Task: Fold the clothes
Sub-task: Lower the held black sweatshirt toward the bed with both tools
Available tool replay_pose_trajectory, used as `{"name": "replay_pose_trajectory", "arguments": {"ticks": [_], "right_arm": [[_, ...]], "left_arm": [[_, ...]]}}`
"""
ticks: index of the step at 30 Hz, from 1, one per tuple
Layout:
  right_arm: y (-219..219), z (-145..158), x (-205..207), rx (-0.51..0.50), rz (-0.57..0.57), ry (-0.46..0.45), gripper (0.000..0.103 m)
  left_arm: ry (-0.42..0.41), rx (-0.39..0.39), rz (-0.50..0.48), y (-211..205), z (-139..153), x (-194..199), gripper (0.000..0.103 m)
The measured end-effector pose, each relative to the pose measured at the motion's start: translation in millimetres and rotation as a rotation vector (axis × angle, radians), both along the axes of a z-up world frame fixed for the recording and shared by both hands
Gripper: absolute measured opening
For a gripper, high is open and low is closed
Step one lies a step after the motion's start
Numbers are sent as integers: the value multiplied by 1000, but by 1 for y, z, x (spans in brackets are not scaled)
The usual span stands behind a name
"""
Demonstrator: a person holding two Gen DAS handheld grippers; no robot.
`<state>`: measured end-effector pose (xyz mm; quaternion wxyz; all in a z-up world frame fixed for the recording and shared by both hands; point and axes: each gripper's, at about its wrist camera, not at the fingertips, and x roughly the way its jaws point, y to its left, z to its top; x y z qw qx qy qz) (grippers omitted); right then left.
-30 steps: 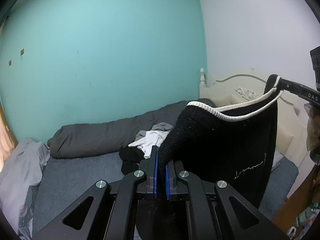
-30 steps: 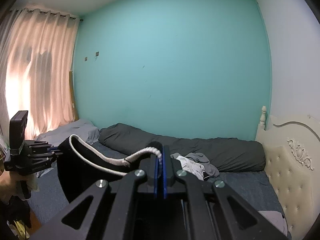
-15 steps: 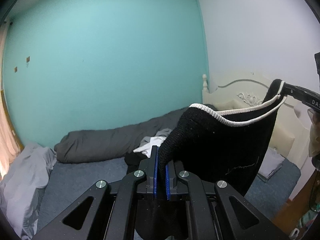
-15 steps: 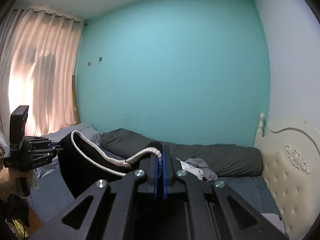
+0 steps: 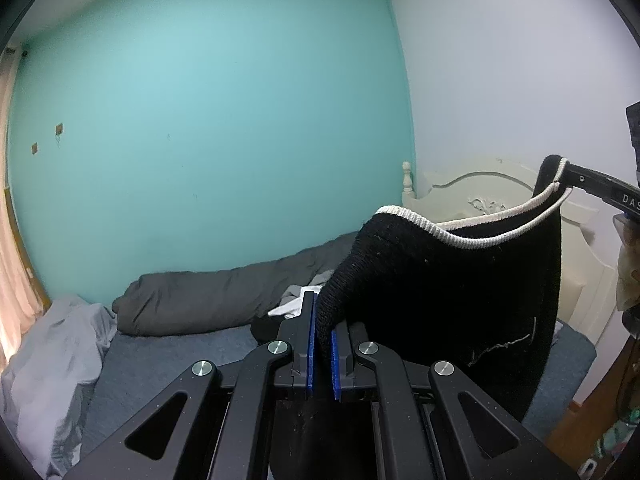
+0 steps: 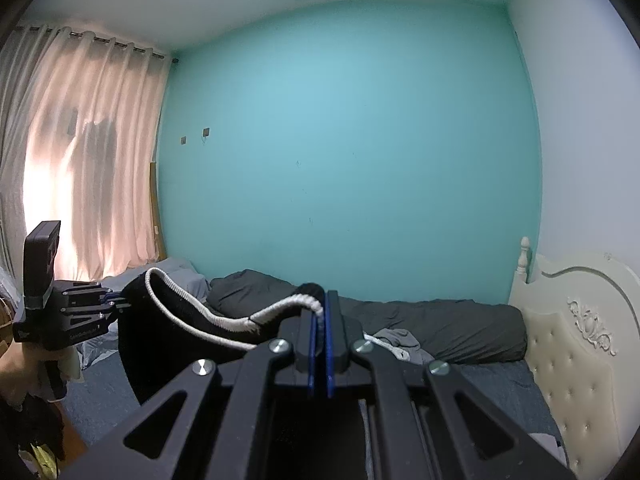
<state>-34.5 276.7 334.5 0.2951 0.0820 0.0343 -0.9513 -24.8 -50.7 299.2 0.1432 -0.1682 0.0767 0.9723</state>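
Black knit garment (image 5: 460, 292) mid-air btwn left hand-held gripper (image 5: 323, 344) & right hand-held gripper (image 6: 319, 344), both clamped, apparently on white-trimmed edge.

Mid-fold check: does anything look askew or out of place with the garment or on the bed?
The black knit garment hangs between the left gripper and right gripper, its white-trimmed edge sagging rather than taut. Loose clothes lie crumpled on the bed. No damage visible.

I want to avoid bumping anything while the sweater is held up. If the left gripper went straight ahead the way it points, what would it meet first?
Probably the pile of clothes on the bed, just beyond the left gripper, which is shut on the black sweater; depth is unclear.
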Motion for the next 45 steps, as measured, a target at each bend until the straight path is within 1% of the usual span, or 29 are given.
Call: {"name": "replay_pose_trajectory", "arguments": {"ticks": [4,6,10,12,17,20,25,30,34,41,45], "right_arm": [[-6,-17,-11,25,2,-39,3],[-8,-33,-21,29,3,-68,3],[-14,-85,-56,54,-10,-153,3],[-18,-114,-76,60,-12,-196,3],[-36,-189,-127,84,-25,-297,3],[-48,-230,-162,96,-28,-356,3],[-59,-280,-218,84,-31,-420,3],[-72,-317,-264,85,-27,-454,3],[-83,-352,-303,97,-29,-492,3],[-98,-428,-374,105,-46,-578,3],[-105,-467,-410,120,-51,-622,3]], "left_arm": [[-50,-10,-4,2,-20,-18,6],[-80,-4,-8,3,-36,-31,6],[-151,-2,-13,7,-85,-61,6],[-175,-7,-7,10,-116,-79,6],[-279,-2,12,12,-192,-133,6],[-326,-2,19,13,-228,-160,6],[-388,9,29,4,-277,-208,6],[-449,27,44,-4,-318,-260,6],[-503,31,53,-4,-359,-309,6],[-593,49,74,1,-432,-381,6],[-638,59,93,-1,-473,-419,6]]}}
